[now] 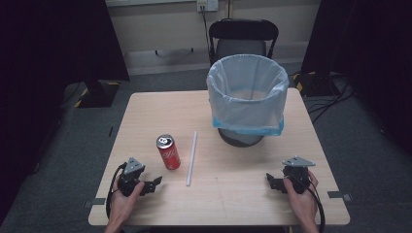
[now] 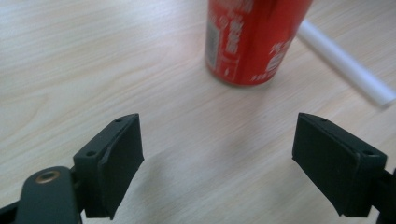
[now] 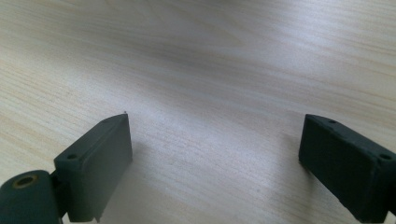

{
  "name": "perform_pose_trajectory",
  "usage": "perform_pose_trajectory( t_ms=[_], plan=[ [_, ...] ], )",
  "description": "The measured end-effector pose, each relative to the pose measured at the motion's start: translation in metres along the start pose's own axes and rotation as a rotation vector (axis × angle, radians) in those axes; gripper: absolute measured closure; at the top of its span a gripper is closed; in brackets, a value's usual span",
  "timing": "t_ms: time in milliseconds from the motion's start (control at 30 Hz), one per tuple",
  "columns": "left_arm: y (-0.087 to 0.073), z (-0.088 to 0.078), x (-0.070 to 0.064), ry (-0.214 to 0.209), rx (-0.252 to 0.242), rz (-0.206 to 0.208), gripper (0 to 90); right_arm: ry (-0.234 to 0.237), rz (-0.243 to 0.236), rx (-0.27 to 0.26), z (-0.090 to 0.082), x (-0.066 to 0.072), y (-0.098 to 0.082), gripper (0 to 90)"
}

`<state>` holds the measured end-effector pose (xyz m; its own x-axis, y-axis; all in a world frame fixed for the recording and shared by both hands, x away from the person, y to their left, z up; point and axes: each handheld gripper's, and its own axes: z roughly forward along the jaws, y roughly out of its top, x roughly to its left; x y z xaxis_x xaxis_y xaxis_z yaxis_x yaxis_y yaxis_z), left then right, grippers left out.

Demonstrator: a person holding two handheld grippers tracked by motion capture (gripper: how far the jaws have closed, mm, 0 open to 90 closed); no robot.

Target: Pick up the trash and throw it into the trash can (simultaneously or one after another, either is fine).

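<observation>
Two grippers rest low near the front edge of the table [image 1: 145, 104], both w/ jaws wide apart and nothing between them. The left gripper [image 1: 154, 184] points toward the red can [image 1: 168, 152], which stands upright just ahead of it; in the left gripper view the can [image 2: 252, 39] is centered between the black jaws but farther off, not yet inside them. The right gripper [image 1: 270, 180] is well apart from everything, over bare wood.

Judging from this, the step in hand is approach and grasp of the can by the left gripper, probably to drop it in the lined bin [image 1: 248, 97] at the back of the table.

To do it well: keep jaws open as they are, move straight forward till the can body sits between the pads, approx. mid-height, then close. Do not push the can first, it is tall and narrow and may tip. Watch the white straw [image 1: 192, 158] lying just beside the can on its right; the outer jaw should pass between the can and the straw w/o dragging the straw.

Can looks: red w/ white lettering, silver top w/ dark opening, no dents seen. Smooth metal wall, so likely slippery and prob. light if empty; a firm but not crushing grip is needed.
</observation>
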<state>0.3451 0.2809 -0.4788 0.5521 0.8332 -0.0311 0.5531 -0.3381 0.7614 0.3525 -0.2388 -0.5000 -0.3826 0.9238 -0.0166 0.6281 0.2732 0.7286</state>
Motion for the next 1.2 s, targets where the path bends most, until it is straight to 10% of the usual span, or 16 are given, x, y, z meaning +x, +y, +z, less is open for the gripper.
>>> perform_pose_trajectory(
  t_ms=[167, 367, 733, 967, 1200],
  plan=[
    [0.008, -0.001, -0.008, -0.057, -0.026, 0.021, 16.5, 0.0, 0.0, 0.0, 0.0, 0.0, 0.0, 8.8],
    [0.026, -0.004, -0.02, -0.021, -0.074, 0.047, 19.7, 0.0, 0.0, 0.0, 0.0, 0.0, 0.0, 8.8],
    [0.043, 0.013, 0.003, -0.083, -0.044, 0.027, 20.7, 0.0, 0.0, 0.0, 0.0, 0.0, 0.0, 8.8],
    [0.044, 0.015, 0.007, -0.099, -0.109, 0.055, 16.4, 0.0, 0.0, 0.0, 0.0, 0.0, 0.0, 8.8],
    [0.048, 0.028, 0.011, -0.139, -0.105, -0.009, 16.8, 0.0, 0.0, 0.0, 0.0, 0.0, 0.0, 8.7]
  ],
)
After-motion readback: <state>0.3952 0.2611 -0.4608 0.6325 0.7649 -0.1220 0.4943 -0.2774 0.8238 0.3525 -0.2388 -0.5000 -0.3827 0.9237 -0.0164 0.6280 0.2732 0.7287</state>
